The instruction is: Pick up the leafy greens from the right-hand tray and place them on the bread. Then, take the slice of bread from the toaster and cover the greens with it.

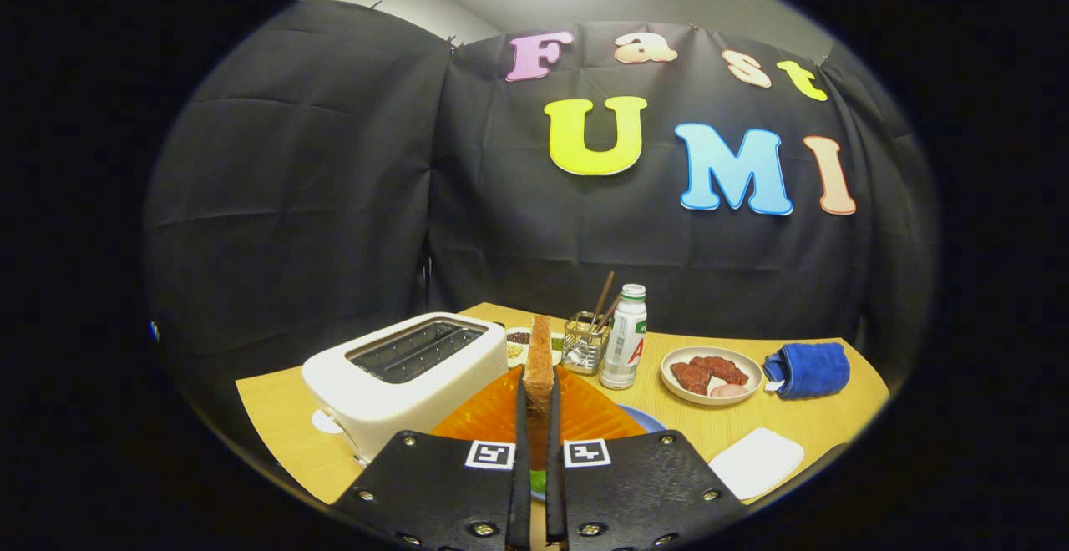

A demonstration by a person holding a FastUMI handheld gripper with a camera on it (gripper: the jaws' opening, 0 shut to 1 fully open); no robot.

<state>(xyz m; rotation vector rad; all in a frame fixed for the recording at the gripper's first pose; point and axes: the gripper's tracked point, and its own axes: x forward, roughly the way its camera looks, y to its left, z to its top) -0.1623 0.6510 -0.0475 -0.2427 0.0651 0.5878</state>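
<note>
A slice of bread (539,356) is standing upright, edge-on, pinched between the two fingers of the gripper (534,396), which are pressing on it from both sides and holding it above the table (693,422). Directly beneath the slice, an orange plate (488,417) is lying on the wooden surface, and a bit of green (539,482), likely the leafy greens, is showing low down between the fingers. At ten o'clock from the slice, a white toaster (401,376) is sitting with its slots facing up and empty. At one o'clock, a wire holder (583,342) with brown sticks is standing beside a white bottle (625,338) with a green cap. A small dish (519,342) of dark bits is sitting just behind the slice. At three o'clock, a plate of reddish meat pieces (710,373) is resting near a folded blue cloth (808,369). At four o'clock, a white square pad (756,461) is lying near the table's edge.
</note>
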